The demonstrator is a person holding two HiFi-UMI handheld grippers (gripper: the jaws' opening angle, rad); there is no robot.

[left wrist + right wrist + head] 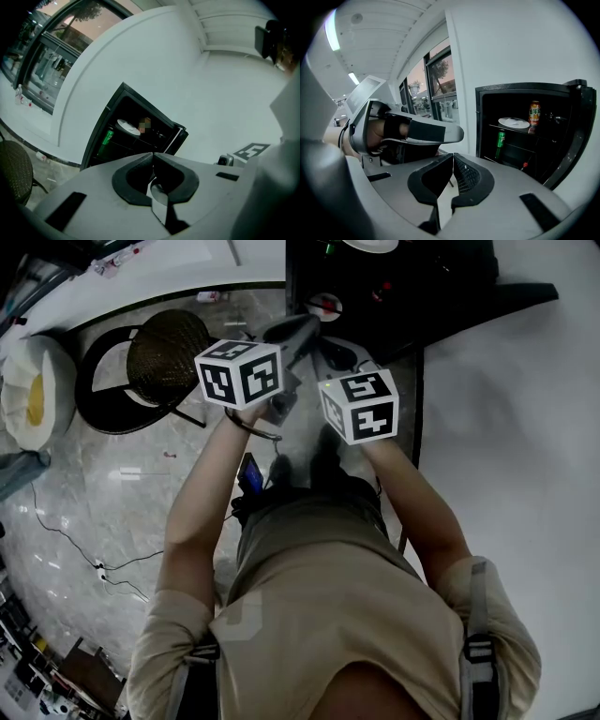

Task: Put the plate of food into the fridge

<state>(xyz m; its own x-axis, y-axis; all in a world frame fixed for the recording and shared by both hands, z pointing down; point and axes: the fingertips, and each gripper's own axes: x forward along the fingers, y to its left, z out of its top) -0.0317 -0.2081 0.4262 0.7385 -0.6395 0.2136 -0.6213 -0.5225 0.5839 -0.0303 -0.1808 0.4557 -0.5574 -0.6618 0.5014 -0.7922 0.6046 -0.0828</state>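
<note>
Marble floor [122, 493], white wall [511, 42], open fridge [520, 88].

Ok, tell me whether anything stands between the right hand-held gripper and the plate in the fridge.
Nothing visible does. The fridge door stands open, and the plate lies on the upper shelf beside an orange bottle. The right hand-held gripper, shut and empty, faces it across open space.

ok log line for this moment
plate: on fridge shelf | door: open | left hand-held gripper: shut, empty | right hand-held gripper: shut, empty
</note>
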